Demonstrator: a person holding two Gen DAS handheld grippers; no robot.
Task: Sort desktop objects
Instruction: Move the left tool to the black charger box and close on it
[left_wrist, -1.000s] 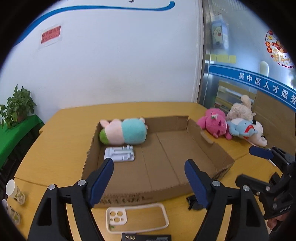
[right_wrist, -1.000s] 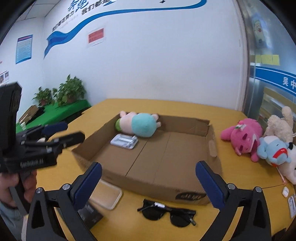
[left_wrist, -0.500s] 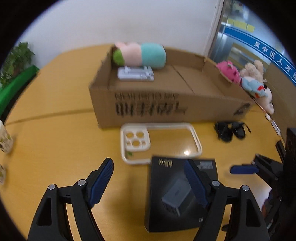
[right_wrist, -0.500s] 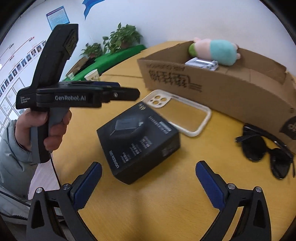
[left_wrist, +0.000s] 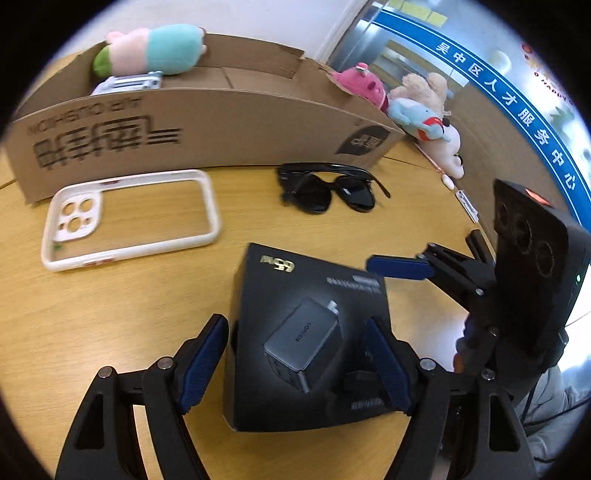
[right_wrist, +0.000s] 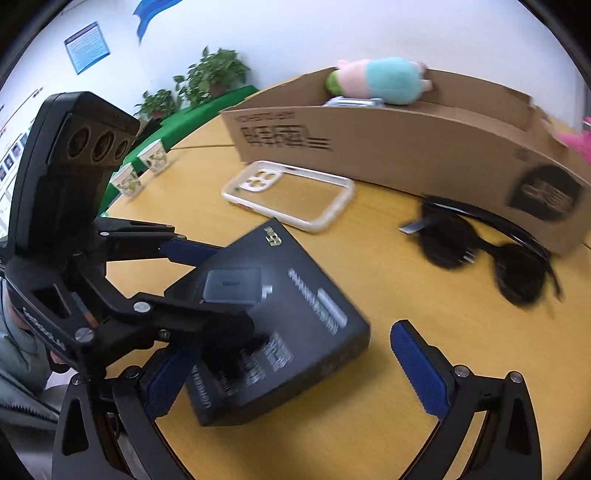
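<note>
Straddling black charger box on surface with my left gripper, fingers close beside box sides, contact unclear. My right gripper fingers spread wide, empty, box corner between them.

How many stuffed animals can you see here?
4, maybe more hidden. One pink-and-teal plush lies inside the cardboard box. Three sit beyond the box's right end: a pink one, a beige one, a blue one.

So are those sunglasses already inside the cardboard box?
No, the sunglasses lie on the table just outside the front wall of the cardboard box.
</note>
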